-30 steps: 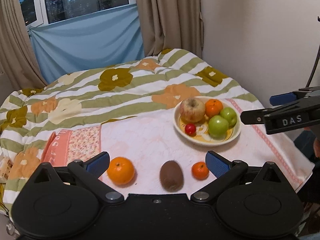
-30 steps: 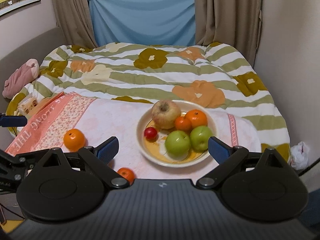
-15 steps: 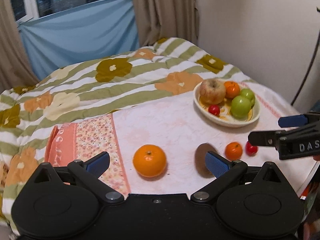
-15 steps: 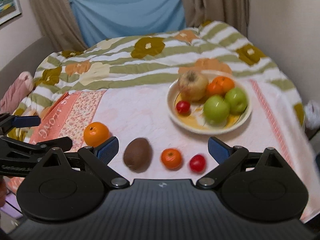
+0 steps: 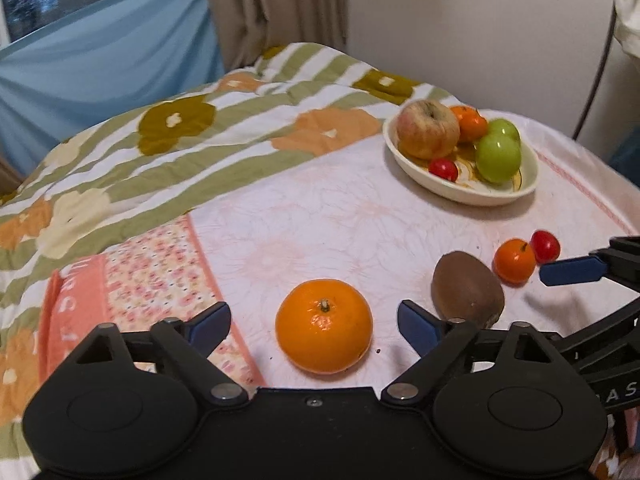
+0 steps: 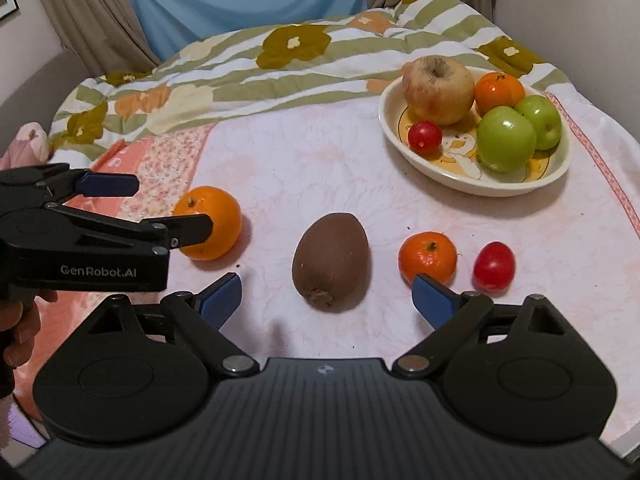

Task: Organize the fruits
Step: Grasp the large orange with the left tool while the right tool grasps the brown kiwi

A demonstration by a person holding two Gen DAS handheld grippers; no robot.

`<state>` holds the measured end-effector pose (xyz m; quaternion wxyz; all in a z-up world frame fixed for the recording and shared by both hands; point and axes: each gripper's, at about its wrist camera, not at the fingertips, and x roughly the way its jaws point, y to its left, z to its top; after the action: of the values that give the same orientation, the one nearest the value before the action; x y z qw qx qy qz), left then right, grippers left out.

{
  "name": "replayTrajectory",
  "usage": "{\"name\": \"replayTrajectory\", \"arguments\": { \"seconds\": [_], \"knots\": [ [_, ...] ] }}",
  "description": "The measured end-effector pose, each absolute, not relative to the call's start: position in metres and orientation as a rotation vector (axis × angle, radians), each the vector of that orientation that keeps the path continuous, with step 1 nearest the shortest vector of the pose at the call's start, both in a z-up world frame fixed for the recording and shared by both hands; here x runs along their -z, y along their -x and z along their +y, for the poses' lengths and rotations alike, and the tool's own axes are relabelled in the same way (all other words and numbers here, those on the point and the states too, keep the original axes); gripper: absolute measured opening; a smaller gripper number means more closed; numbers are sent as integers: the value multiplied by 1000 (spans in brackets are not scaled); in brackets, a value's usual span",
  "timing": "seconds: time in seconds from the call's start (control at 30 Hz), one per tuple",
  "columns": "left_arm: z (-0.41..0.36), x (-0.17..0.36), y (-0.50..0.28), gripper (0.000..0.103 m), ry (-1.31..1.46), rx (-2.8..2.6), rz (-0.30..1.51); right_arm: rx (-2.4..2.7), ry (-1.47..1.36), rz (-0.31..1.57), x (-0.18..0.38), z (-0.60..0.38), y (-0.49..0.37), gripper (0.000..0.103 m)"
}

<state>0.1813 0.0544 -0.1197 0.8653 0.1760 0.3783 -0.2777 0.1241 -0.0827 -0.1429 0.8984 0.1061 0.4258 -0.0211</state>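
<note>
Big orange (image 5: 324, 326) sits well left of the bowl (image 5: 460, 190), between the left gripper (image 5: 314, 324) jaws, which have just been closing but aren't touching yet. Firm, round, prob rolls; grab at widest part. Right gripper (image 6: 326, 298) open over kiwi (image 6: 331, 261).

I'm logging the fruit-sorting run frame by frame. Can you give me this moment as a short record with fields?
surface: pink cloth over a bed
bowl: large apple, tangerine, two green apples, cherry tomato
loose on cloth: large orange, kiwi, small tangerine, cherry tomato
left gripper: open, jaws closing, around large orange, not touching
right gripper: open, kiwi ahead
</note>
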Motion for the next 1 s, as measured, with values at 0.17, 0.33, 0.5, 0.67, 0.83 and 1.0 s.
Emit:
{"name": "replayTrajectory", "arguments": {
  "seconds": [0.17,0.33,0.5,0.67,0.83,1.0],
  "knots": [
    [46,140,-195,77,-392,624,842,56,-243,909,158,-84,-134,96],
    [44,148,-198,68,-409,629,861,62,-249,919,165,-86,-142,95],
    [47,148,-202,67,-378,632,866,64,-250,916,167,-86,-149,91],
    [48,148,-202,67,-373,625,868,69,-240,914,168,-86,-155,84],
    [52,147,-202,67,-369,609,873,69,-216,910,168,-85,-161,82],
    [58,147,-199,67,-368,588,873,67,-213,900,169,-85,-166,76]
  ]
}}
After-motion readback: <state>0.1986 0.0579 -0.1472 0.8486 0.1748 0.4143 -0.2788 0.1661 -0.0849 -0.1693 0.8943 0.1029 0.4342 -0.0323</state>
